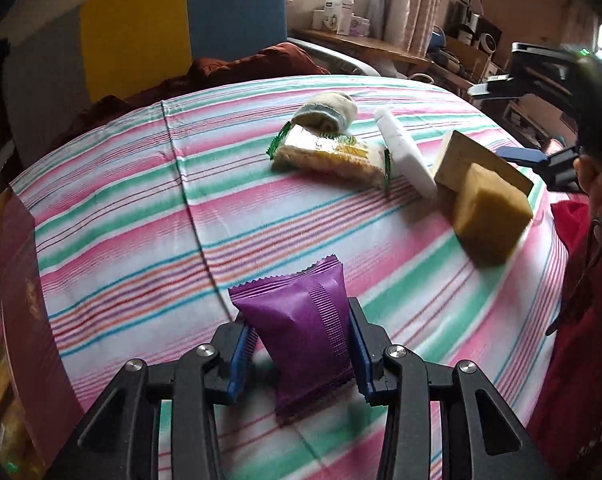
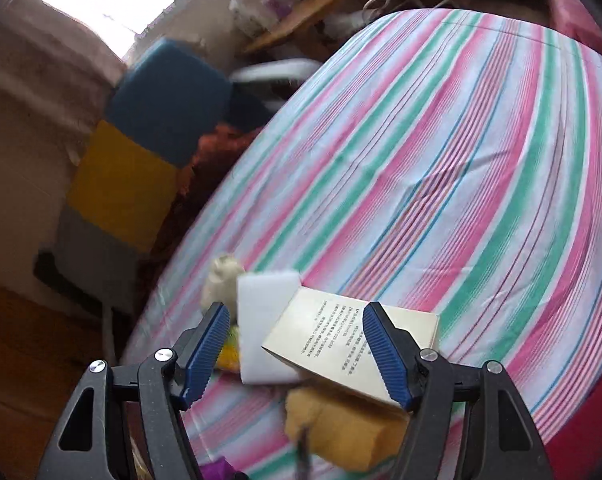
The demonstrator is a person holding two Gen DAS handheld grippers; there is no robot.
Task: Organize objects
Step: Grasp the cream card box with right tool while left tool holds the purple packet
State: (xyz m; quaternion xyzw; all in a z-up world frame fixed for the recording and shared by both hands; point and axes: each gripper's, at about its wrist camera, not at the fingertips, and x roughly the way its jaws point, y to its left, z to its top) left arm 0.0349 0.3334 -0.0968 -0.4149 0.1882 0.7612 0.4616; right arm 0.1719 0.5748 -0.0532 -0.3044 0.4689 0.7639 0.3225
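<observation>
Left gripper (image 1: 301, 344) clamps one purple snack packet (image 1: 301, 336) upright above the striped bedsheet (image 1: 141, 208), while the right gripper (image 2: 297, 344), jaws apart and holding nothing, hovers over one yellow sponge (image 2: 341, 428), one white sponge (image 2: 261, 320) and one cardboard box (image 2: 341, 340).

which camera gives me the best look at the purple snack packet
The left wrist view. There the purple packet stands sharp and whole, clamped between the left gripper's blue pads. The right wrist view shows only a blurry purple sliver at its bottom edge.
</observation>
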